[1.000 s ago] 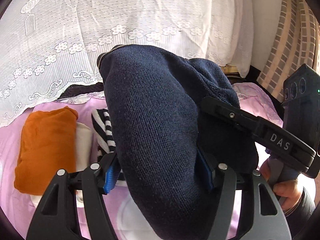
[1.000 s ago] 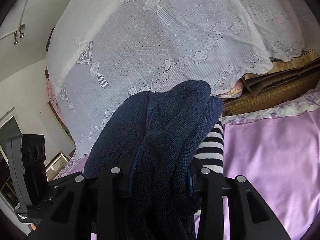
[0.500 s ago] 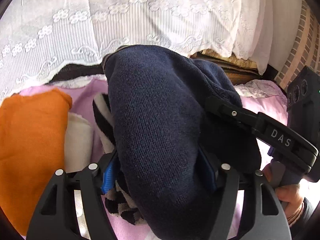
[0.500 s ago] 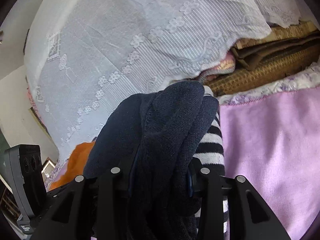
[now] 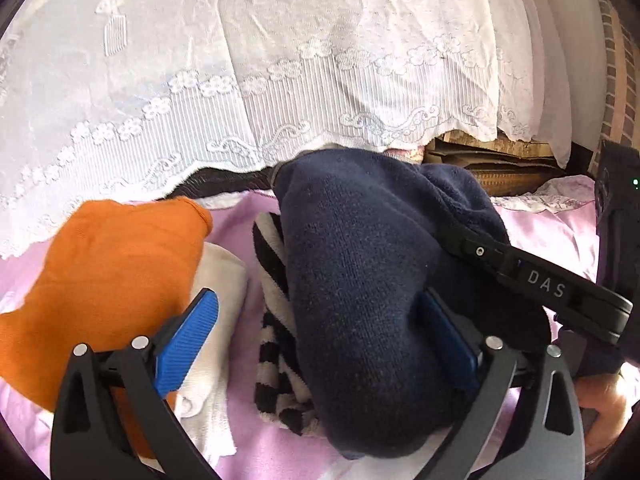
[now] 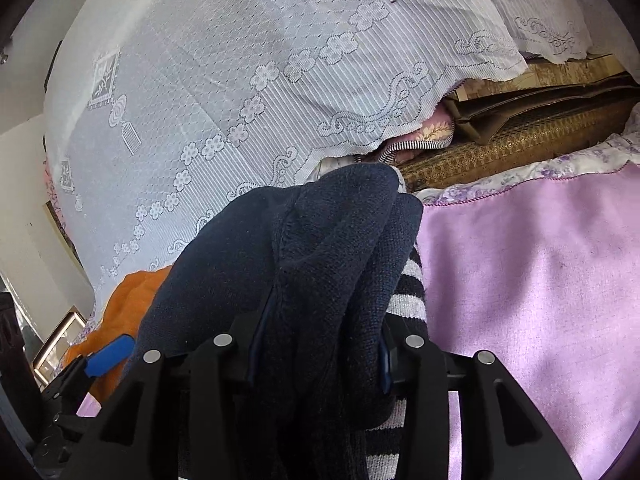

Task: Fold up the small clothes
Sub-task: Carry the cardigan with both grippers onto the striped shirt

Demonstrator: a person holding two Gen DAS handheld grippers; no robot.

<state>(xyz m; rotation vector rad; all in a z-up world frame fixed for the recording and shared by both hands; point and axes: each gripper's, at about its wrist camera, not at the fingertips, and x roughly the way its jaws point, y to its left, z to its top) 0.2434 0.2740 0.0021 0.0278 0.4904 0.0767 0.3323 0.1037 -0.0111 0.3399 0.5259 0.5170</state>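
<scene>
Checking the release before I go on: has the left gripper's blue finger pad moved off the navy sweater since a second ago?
Yes. The pad has swung left, away from the navy sweater, toward the orange cloth; the fingers are opening.

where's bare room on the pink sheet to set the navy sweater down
Bare stretch of pink sheet right of the navy sweater and striped garment. Crowded left: orange garment over white cloth.

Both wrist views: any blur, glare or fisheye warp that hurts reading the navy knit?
Left wrist view: sharp, the navy knit shows its weave; the lace curtain is bright, near washed out; edges bow and corners go dark. Right wrist view: also sharp, but the knit is shaded and the purple sheet carries soft shadow patches.
</scene>
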